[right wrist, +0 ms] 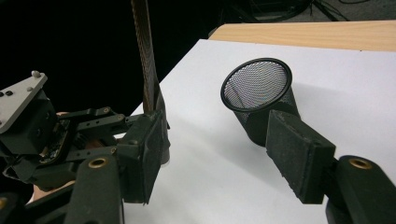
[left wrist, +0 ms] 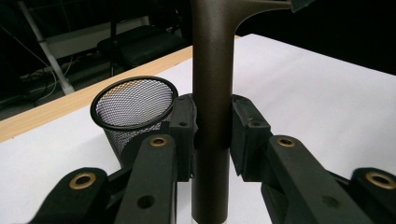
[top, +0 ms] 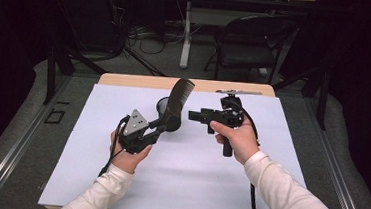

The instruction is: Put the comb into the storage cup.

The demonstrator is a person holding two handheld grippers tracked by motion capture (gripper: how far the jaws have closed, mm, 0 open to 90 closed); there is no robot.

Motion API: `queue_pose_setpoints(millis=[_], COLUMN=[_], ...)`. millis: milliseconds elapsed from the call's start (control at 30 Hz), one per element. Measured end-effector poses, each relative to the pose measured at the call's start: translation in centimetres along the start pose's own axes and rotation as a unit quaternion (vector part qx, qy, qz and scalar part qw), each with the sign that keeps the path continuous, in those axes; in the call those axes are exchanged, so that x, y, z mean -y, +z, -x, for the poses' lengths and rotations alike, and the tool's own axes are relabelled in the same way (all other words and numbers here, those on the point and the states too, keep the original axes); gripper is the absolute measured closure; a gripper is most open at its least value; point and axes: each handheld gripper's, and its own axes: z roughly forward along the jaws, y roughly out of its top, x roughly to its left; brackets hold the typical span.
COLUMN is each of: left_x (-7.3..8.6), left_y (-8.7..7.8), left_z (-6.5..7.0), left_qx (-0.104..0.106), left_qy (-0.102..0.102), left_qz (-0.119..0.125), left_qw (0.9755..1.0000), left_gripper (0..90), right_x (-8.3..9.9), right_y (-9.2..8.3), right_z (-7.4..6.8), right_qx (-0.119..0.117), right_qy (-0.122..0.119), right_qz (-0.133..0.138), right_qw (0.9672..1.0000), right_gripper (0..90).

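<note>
Black comb (top: 178, 100) stands upright, its handle clamped between the left gripper's (top: 159, 127) pads, above the white mat (top: 177, 184). Mesh pen cup (top: 164, 114) sits just behind, at roughly 12 o'clock. Right gripper (top: 196, 116), at 3 o'clock, jaws apart and apparently empty.

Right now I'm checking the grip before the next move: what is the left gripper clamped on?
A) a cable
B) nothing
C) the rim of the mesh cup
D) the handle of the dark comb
D: the left gripper has its pads pressed on both sides of the comb handle, beside the mesh cup.
</note>
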Motion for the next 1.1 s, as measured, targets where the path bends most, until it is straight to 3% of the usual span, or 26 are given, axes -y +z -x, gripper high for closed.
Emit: queue_pose_setpoints(millis=[533,800,1100], left_x=[0.1,0.1,0.2], left_y=[0.1,0.1,0.3], left_z=[-0.1,0.0,0.2], left_qx=[0.000,0.002,0.004], left_qy=[-0.001,-0.002,0.001], left_qz=[-0.004,-0.004,-0.006], left_qw=[1.0000,1.0000,1.0000], left_gripper=[72.5,72.6,72.6], right_x=[-1.1,-1.3,-1.5], right_y=[0.7,0.7,0.8], right_z=[-0.7,-0.9,-1.1], right_qx=[-0.022,-0.011,-0.020], right_qy=[-0.009,-0.029,-0.024], right_qz=[0.005,0.013,0.009], right_qw=[0.9997,0.9994,0.9995], right_gripper=[42.0,45.2,47.1])
